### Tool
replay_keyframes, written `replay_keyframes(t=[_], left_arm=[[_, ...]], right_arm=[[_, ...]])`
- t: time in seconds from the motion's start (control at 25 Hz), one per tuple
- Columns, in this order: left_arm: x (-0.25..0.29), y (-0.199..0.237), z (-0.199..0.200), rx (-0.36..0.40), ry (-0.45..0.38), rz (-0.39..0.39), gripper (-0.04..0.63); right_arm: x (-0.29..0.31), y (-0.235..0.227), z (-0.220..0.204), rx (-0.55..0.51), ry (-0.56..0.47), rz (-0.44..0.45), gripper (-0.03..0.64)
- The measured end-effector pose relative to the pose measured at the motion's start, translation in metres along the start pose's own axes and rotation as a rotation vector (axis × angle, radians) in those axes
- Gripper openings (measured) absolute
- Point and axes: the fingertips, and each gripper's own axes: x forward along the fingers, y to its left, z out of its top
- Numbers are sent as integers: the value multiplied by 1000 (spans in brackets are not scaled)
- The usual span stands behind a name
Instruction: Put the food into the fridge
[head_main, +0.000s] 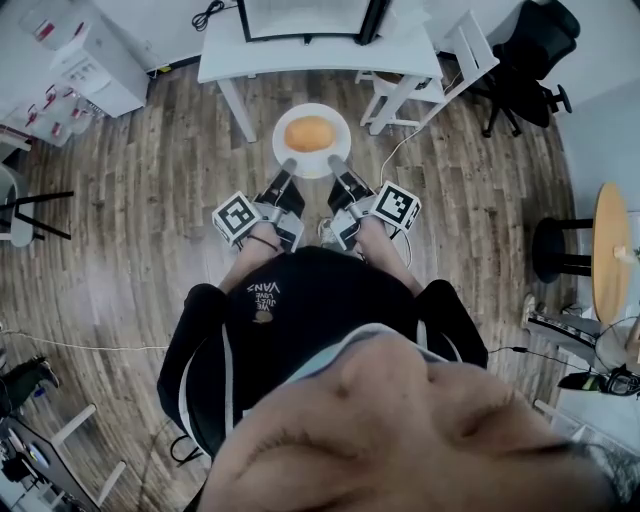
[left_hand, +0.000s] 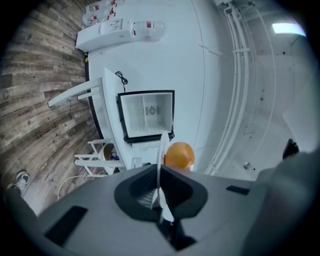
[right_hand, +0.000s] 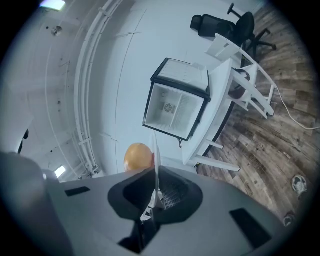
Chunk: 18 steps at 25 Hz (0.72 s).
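Both left gripper (head_main: 288, 164) and right gripper (head_main: 336, 161) pinch the plate (head_main: 340, 138); shirt (head_main: 310, 300) reads VANS.

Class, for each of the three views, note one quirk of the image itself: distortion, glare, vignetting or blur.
Head view: the wide-angle lens bows the floor planks around the plate, and the light is even. Left gripper view: a dark round vignette fills the corners, and a ceiling light is blown out. Right gripper view: the wall pipes curve, and the open fridge looks skewed.
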Motion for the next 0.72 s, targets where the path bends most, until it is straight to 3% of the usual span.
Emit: replay_keyframes(t=[0.32,0.52,0.72], left_arm=[[8,6,7,28,-32,-29,27],[69,8,21,18,-52,-11,27],[94,18,27,20,-78,10,28]], right_arm=[[11,-9,5,-9,29,23,20],[40,-22,61,0,57,33,20],[55,-33,84,20,85,51,20]])
